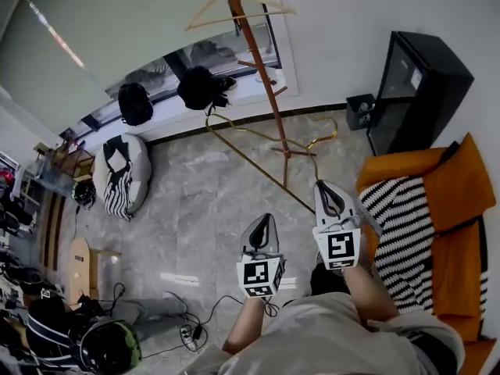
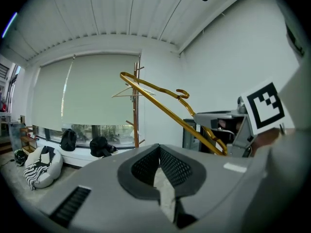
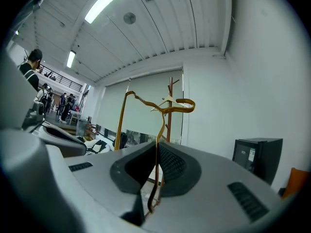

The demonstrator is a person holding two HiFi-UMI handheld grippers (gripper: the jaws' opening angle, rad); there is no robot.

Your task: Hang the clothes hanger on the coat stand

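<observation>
We see a small black bin [image 1: 361,110] by the far wall, right of the coat stand [image 1: 262,76]; what it holds is too small to tell. Our right gripper [image 1: 322,186] is clamped tight on the gold clothes hanger [image 1: 250,156], which is held out on the near side of the stand. Our left gripper [image 1: 266,219], just to its left, has its jaws together on nothing.

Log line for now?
right tool: shut on gold metal clothes hanger | left tool: shut, empty | brown wooden coat stand: ahead, hanger not hung
</observation>
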